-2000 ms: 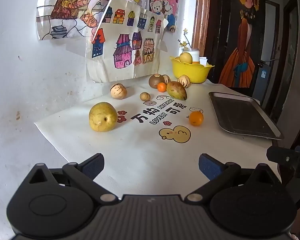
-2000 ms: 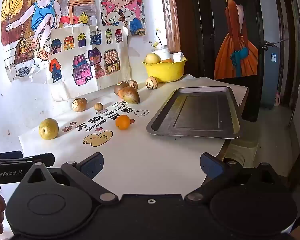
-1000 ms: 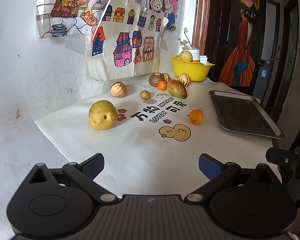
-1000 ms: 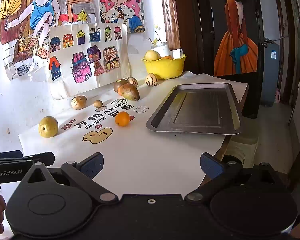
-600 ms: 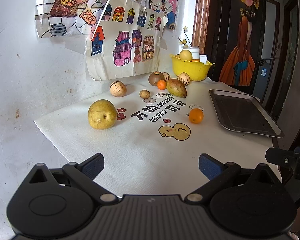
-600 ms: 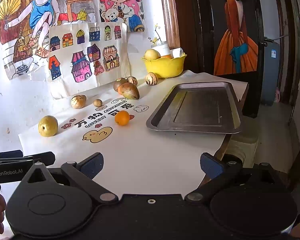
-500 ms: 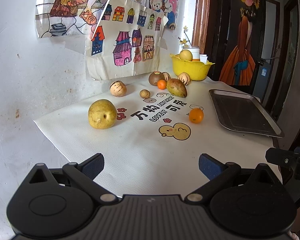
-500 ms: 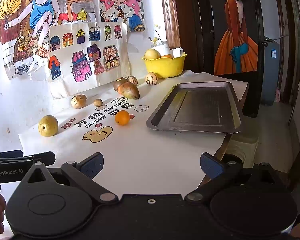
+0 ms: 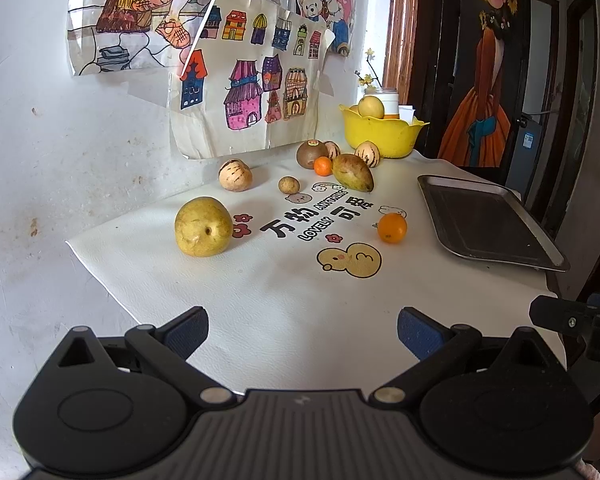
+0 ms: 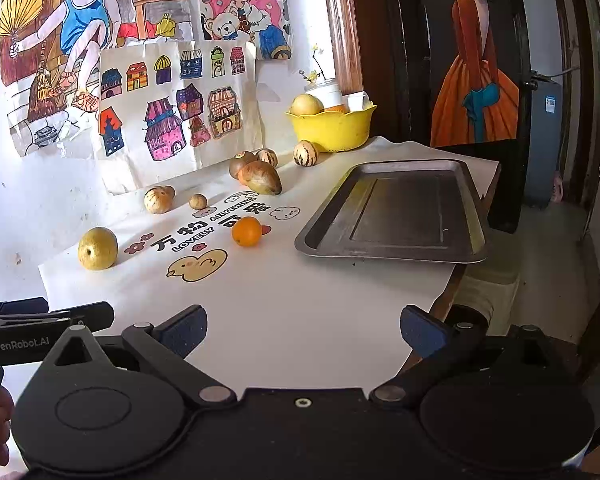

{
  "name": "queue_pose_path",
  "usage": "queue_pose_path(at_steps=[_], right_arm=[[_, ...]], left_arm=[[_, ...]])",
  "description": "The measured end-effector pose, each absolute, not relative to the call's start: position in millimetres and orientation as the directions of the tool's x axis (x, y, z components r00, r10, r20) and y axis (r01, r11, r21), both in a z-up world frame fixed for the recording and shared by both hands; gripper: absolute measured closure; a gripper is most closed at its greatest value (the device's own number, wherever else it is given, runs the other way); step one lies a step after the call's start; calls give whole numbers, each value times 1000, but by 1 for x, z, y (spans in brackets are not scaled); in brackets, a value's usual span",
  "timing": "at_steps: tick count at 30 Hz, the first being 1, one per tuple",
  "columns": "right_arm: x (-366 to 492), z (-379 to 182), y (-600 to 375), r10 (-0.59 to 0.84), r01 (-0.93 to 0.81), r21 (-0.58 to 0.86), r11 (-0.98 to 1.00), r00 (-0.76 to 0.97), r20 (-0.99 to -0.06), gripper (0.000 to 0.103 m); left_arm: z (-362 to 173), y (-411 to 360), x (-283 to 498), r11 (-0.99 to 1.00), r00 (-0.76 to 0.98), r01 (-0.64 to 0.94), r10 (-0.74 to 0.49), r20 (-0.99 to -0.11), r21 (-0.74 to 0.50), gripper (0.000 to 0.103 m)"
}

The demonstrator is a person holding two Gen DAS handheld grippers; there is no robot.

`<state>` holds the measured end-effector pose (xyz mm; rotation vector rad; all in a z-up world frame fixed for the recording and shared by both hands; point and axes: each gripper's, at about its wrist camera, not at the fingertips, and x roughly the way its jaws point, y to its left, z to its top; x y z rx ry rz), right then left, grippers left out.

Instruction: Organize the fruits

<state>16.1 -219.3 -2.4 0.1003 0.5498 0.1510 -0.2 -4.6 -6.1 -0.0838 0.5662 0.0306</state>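
Fruit lies scattered across the white tabletop [image 9: 284, 304] at mid-frame: one large yellow pear [image 9: 203, 226], two oranges (one [image 9: 392, 228] near the centre, a smaller one [image 9: 323, 166] farther up), three striped melons, one mango [image 9: 353, 172], one kiwi [image 9: 307, 154] and one small brown fruit [image 9: 289, 185]. One yellow bowl [image 9: 381, 133] holding more fruit sits in the upper middle; one empty metal tray [image 10: 400, 216] sits to the right. Left hand-held gripper [image 9: 302, 330] and right hand-held gripper [image 10: 303, 330], both wide apart, hold nothing.
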Motion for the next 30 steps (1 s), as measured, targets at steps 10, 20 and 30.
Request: queue_pose_path(at_steps=[10,20,30], right_arm=[[17,-4,-220,167,-112,136,984,840,-516,0],[21,-4,-218,174,-118,138,983,831,-528,0],[53,19,-220,238,-235,72,969,828,-507,0]], left_arm=[[-5,-6,3,997,837,-47,5,-547,-63,0],[-5,-6,7,997,829,-49,8,-560,-59,0],[1,11,20,996,830,-85,52,-555,-34,0]])
